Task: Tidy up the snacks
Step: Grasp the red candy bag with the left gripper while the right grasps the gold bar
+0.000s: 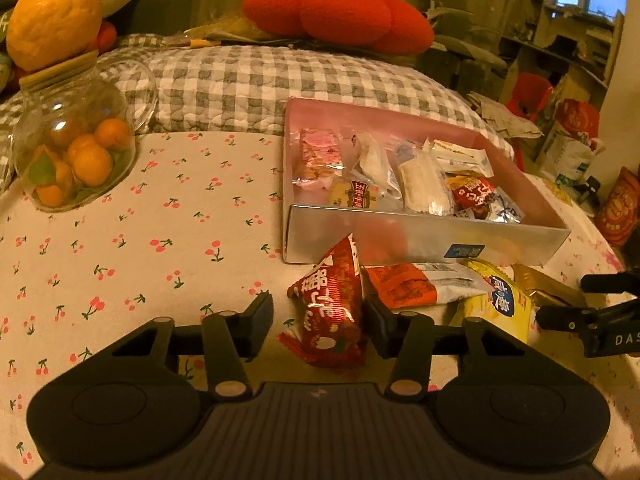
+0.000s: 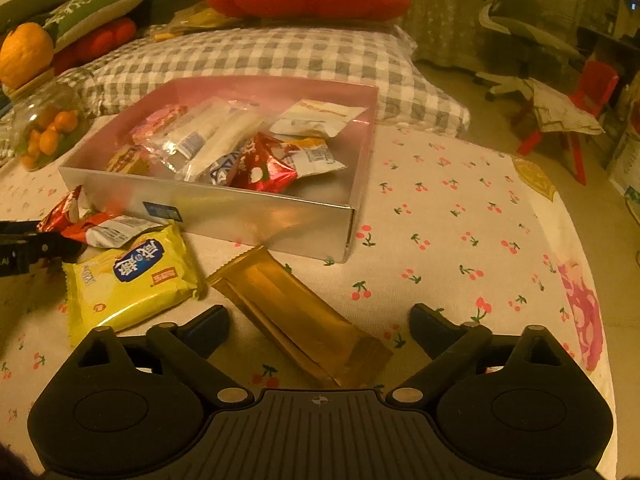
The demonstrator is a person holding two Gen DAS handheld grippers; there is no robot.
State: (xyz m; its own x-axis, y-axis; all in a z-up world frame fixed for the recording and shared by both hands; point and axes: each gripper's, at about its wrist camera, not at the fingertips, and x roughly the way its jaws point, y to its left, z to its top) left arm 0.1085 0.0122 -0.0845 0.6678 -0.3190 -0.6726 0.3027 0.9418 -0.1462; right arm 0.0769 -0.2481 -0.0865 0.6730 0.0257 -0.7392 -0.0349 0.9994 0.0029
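Note:
A red triangular snack packet (image 1: 332,304) stands on the cherry-print cloth between the jaws of my left gripper (image 1: 318,316). The right pad is at its side and the left pad stands a little apart, so the gripper is open. Behind the packet is a silver box (image 1: 420,236) holding several wrapped snacks. An orange-and-white packet (image 1: 416,284) and a yellow packet (image 2: 132,280) lie in front of the box. A gold packet (image 2: 296,316) lies flat between the wide-open jaws of my right gripper (image 2: 320,320), with neither pad touching it.
A tipped glass jar (image 1: 76,152) of small oranges lies at the far left. A grey checked pillow (image 1: 260,84) and a red cushion (image 1: 340,16) lie behind the box. The cherry-print cloth (image 2: 460,220) stretches right of the box, and a red chair (image 2: 592,92) stands beyond it.

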